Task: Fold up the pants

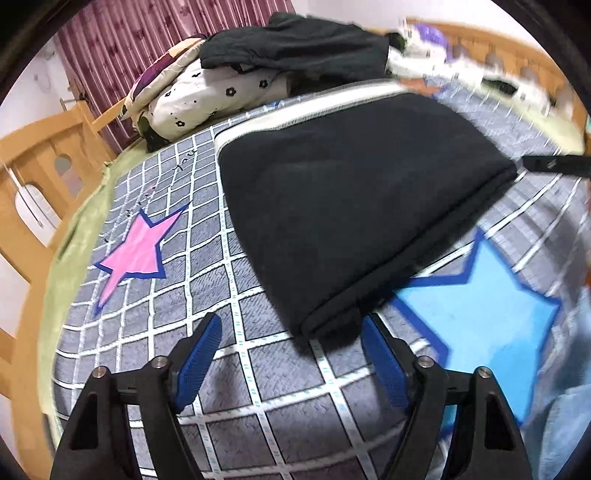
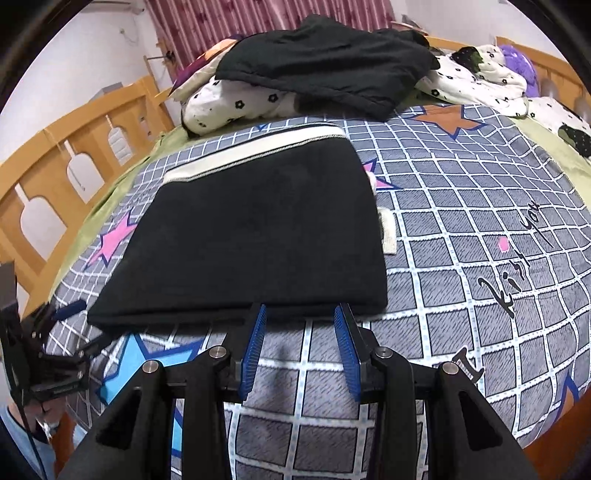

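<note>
The black pants (image 1: 347, 206) lie folded into a flat rectangle on the checked bedspread (image 1: 155, 295), with a pale waistband (image 1: 306, 107) along the far edge. My left gripper (image 1: 291, 325) is open and empty, just short of the pants' near corner. In the right wrist view the folded pants (image 2: 258, 236) lie straight ahead. My right gripper (image 2: 300, 314) is open and empty, its fingertips at the near edge of the fold. The left gripper (image 2: 66, 317) shows at the left edge of that view.
A heap of dark clothes (image 2: 325, 62) lies on flowered pillows (image 2: 236, 103) at the head of the bed. A wooden bed rail (image 2: 74, 147) runs along the left side. A red curtain (image 2: 258, 18) hangs behind. A white cloth piece (image 2: 388, 229) sticks out beside the pants.
</note>
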Motion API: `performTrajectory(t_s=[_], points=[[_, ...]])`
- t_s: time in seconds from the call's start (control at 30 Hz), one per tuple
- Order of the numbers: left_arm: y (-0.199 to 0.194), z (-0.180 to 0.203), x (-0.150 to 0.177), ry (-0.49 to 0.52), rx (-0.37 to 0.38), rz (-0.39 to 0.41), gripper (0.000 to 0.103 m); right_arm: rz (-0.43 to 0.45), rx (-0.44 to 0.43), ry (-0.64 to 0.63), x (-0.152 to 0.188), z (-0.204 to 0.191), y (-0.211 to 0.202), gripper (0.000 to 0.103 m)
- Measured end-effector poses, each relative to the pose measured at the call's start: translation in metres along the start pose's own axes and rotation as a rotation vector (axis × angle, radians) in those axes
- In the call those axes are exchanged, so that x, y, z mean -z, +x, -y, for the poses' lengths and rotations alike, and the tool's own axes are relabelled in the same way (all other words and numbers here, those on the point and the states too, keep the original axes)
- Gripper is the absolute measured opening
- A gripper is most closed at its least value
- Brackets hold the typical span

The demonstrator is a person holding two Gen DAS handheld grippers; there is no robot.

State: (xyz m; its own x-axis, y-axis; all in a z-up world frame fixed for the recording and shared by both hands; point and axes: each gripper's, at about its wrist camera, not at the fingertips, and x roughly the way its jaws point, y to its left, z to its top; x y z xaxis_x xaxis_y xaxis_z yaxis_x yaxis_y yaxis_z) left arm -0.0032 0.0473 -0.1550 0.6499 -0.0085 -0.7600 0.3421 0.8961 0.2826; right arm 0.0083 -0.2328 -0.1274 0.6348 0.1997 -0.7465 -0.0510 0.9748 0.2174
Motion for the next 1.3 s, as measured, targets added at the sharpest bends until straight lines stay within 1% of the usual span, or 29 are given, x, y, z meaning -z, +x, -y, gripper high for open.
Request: performTrajectory(t_s=[0.07,0.1,0.13,0.17,0.2,0.23,0.27,0.3,0.33,0.37,0.4,0.43,0.47,0.5,0.57,0.7,0.73,0.8,0.87,0.9,0.93,0.97,1.03,1.1,1.13,1.17,1.23,1.27,1.3], points=[[0.001,0.01,-0.003,0.036,-0.016,0.014,0.051,-0.006,0.003,-0.005,0.002,0.0,0.0,0.039],[-0.002,0.011,-0.005,0.021,0.004,0.027,0.027,-0.009,0.004,-0.005,0.002,0.001,0.0,0.039],[-0.008,0.008,-0.007,-0.023,0.005,0.061,0.019,-0.011,0.005,-0.005,0.001,0.003,0.0,0.039],[-0.019,0.001,-0.006,-0.094,-0.002,0.128,0.017,-0.01,0.01,-0.008,0.002,0.003,-0.001,0.039],[-0.026,-0.007,-0.004,-0.162,0.023,0.17,0.016,-0.006,0.019,-0.012,0.003,0.003,-0.002,0.039],[-0.03,-0.019,-0.001,-0.267,0.065,0.19,0.016,-0.003,0.027,-0.016,0.003,0.003,-0.003,0.039],[-0.025,-0.028,0.004,-0.356,0.094,0.167,0.016,0.0,0.034,-0.018,0.003,0.004,-0.004,0.039],[-0.013,-0.031,0.009,-0.407,0.119,0.117,0.015,-0.001,0.034,-0.015,0.004,0.005,-0.004,0.039],[-0.004,-0.029,0.012,-0.414,0.122,0.077,0.015,-0.005,0.03,-0.01,0.005,0.007,-0.002,0.039],[0.006,-0.024,0.019,-0.407,0.117,0.045,0.015,-0.01,0.028,-0.007,0.005,0.008,-0.001,0.038],[0.006,-0.021,0.023,-0.399,0.116,0.057,0.015,-0.019,0.027,-0.004,0.006,0.009,0.002,0.039],[0.002,-0.019,0.025,-0.387,0.112,0.072,0.019,-0.026,0.028,-0.004,0.005,0.009,0.004,0.039],[-0.001,-0.018,0.024,-0.377,0.119,0.069,0.02,-0.03,0.029,-0.008,0.006,0.009,0.004,0.039],[-0.006,-0.019,0.025,-0.372,0.138,0.062,0.024,-0.03,0.026,-0.023,0.005,0.008,0.004,0.039],[-0.016,-0.025,0.027,-0.373,0.141,0.06,0.031,-0.006,0.017,-0.051,0.003,0.005,-0.001,0.039],[-0.043,-0.039,0.029,-0.384,0.12,0.143,0.033,0.061,0.004,-0.088,-0.014,0.003,-0.007,0.039],[-0.046,-0.044,0.023,-0.39,0.13,0.155,0.039,0.069,0.008,-0.094,-0.02,0.003,-0.005,0.039],[-0.043,-0.05,0.006,-0.408,0.133,0.17,0.041,0.076,0.014,-0.102,-0.028,0.003,0.001,0.039],[-0.037,-0.047,-0.011,-0.399,0.148,0.189,0.041,0.081,0.02,-0.12,-0.032,0.001,0.012,0.039],[-0.032,-0.042,-0.018,-0.39,0.151,0.19,0.041,0.074,0.02,-0.126,-0.032,0.0,0.018,0.039],[-0.024,-0.038,-0.023,-0.386,0.148,0.176,0.041,0.038,0.043,-0.141,-0.029,0.001,0.032,0.037],[-0.019,-0.034,-0.022,-0.389,0.145,0.156,0.041,0.008,0.066,-0.153,-0.026,0.002,0.041,0.034],[0.012,-0.02,-0.017,-0.392,0.128,0.043,0.044,-0.033,0.085,-0.154,-0.014,0.006,0.054,0.033],[0.011,-0.009,-0.008,-0.342,0.092,0.095,0.044,-0.003,0.083,-0.176,-0.004,0.006,0.05,0.034],[0.01,-0.008,-0.008,-0.321,0.088,0.097,0.045,-0.014,0.09,-0.227,-0.002,0.002,0.047,0.033],[0.008,-0.01,-0.011,-0.307,0.093,0.087,0.045,-0.026,0.084,-0.245,-0.004,0.002,0.046,0.033],[0.003,-0.021,-0.017,-0.338,0.13,0.092,0.046,-0.057,0.037,-0.246,-0.015,0.007,0.042,0.033],[-0.001,-0.032,-0.023,-0.367,0.146,0.11,0.046,-0.048,-0.002,-0.233,-0.025,0.012,0.036,0.033],[-0.002,-0.037,-0.029,-0.377,0.146,0.123,0.046,-0.014,-0.029,-0.216,-0.035,0.016,0.031,0.033]])
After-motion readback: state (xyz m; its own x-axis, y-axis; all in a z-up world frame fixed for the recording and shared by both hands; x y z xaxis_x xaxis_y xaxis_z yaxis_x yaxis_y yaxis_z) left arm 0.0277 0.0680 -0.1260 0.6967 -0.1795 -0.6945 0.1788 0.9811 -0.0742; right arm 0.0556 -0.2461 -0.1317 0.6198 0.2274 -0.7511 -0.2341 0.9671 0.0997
